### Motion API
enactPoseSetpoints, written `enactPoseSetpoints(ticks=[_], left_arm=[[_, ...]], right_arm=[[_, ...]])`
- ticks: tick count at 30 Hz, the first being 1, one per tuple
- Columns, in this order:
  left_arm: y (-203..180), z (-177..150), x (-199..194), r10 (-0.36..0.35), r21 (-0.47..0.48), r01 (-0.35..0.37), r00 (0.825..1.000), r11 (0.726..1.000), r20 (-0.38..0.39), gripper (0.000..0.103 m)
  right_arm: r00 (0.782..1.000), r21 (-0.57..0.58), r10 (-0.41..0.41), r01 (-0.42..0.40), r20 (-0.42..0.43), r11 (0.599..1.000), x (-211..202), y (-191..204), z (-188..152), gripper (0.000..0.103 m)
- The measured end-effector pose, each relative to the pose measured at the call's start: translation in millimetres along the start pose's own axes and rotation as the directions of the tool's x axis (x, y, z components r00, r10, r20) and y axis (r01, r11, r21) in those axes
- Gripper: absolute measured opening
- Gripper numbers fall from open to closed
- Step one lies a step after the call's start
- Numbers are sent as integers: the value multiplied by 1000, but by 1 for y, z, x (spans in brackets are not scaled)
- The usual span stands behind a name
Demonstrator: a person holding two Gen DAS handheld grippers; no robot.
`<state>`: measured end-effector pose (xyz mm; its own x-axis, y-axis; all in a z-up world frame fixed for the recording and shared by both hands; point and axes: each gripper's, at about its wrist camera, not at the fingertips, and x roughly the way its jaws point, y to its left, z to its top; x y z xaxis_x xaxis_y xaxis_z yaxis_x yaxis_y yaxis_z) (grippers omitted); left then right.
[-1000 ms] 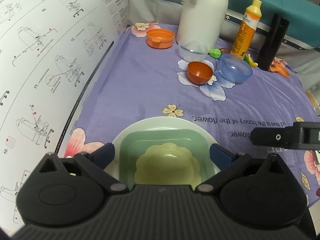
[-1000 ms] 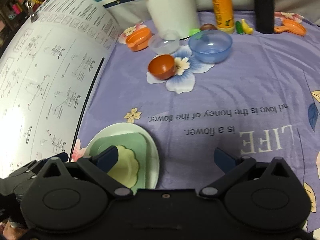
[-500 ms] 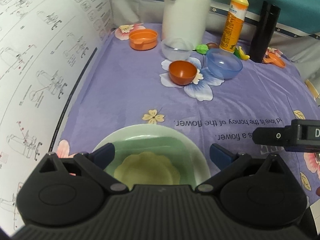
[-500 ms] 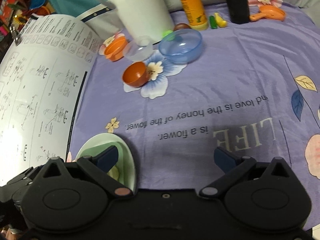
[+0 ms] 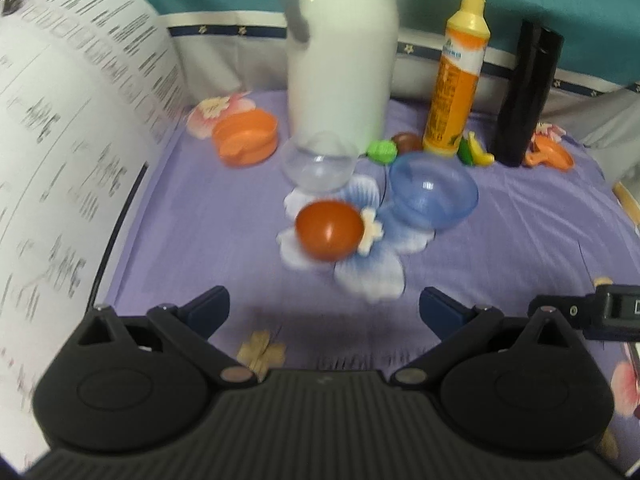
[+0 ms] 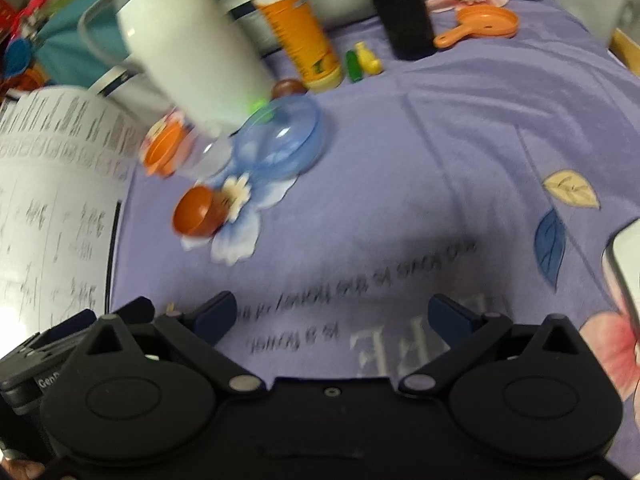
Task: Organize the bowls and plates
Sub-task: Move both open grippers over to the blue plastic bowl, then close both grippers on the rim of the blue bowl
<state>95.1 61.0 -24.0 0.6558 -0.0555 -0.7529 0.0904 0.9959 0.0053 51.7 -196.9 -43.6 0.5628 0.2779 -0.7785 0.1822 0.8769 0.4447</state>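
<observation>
At the far left a curled instruction sheet (image 5: 60, 160) stands up along the edge of the tabletop (image 5: 520, 248), walling off that side. Just beside it, toward the back, sits an orange dish (image 5: 246, 136), upright. Next comes a clear bowl (image 5: 318, 168), pressed against the foot of a white jug (image 5: 340, 60); it sits close enough to the jug that reaching it probably means coming in from the front. In front of the clear bowl, touching or nearly so, a small brown bowl (image 5: 329, 230) lies tipped with its mouth facing the left side, so it would need righting before anything nests in it. To its right a blue bowl (image 5: 434, 192) rests rim up, the widest of the three and so the likely base for a stack. Behind it stand an orange bottle (image 5: 456, 76) and a black flask (image 5: 524, 92), with an orange scoop (image 6: 480, 24) at the far right.

The left gripper (image 5: 324, 306) is spread wide and carries nothing, aimed at the brown bowl. The right gripper (image 6: 332, 314) is likewise wide apart and empty, hovering over bare cloth, well apart from the bowls. No plates show in either view. Both views are blurred.
</observation>
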Motion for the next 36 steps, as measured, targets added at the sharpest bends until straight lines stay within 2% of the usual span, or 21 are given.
enactPoseSetpoints(ticks=[8, 12, 17, 20, 22, 27, 29, 30, 32, 34, 36], left_arm=[[-22, 48, 52, 4, 16, -4, 1000, 1000, 15, 103], [-32, 63, 80, 11, 28, -11, 1000, 1000, 4, 103], [-45, 74, 110, 1, 45, -1, 1000, 999, -17, 102], [-52, 78, 123, -9, 49, 10, 1000, 999, -23, 93], [-55, 79, 130, -20, 52, 21, 999, 998, -32, 85], [-61, 76, 144, -46, 42, 48, 997, 998, -59, 73], [-63, 74, 148, -58, 38, 61, 996, 997, -67, 70], [-64, 74, 150, -61, 40, 64, 996, 997, -69, 67], [-67, 72, 153, -69, 49, 73, 995, 996, -75, 57], [-70, 70, 156, -82, 60, 88, 993, 994, -89, 33], [-73, 69, 157, -90, 69, 97, 991, 993, -102, 23]], right_arm=[[1000, 50, 7, -8, 15, 999, 28, -9, 58, 103], [999, 76, 18, -20, 30, 997, 48, -10, 88, 103], [998, 73, -9, 5, 57, 997, 74, -8, 113, 101], [999, 88, -3, -1, 43, 996, 94, -9, 123, 92], [1000, 89, 10, -12, 26, 996, 108, -10, 127, 80], [998, 97, 55, -55, -1, 994, 127, -7, 128, 60], [998, 93, 58, -57, -8, 994, 132, -6, 127, 51], [998, 93, 60, -58, -11, 994, 135, -6, 127, 43], [998, 92, 61, -59, -13, 994, 137, -6, 126, 35], [998, 84, 58, -56, -16, 995, 139, -4, 125, 28], [998, 75, 59, -58, -15, 996, 139, -2, 125, 23]])
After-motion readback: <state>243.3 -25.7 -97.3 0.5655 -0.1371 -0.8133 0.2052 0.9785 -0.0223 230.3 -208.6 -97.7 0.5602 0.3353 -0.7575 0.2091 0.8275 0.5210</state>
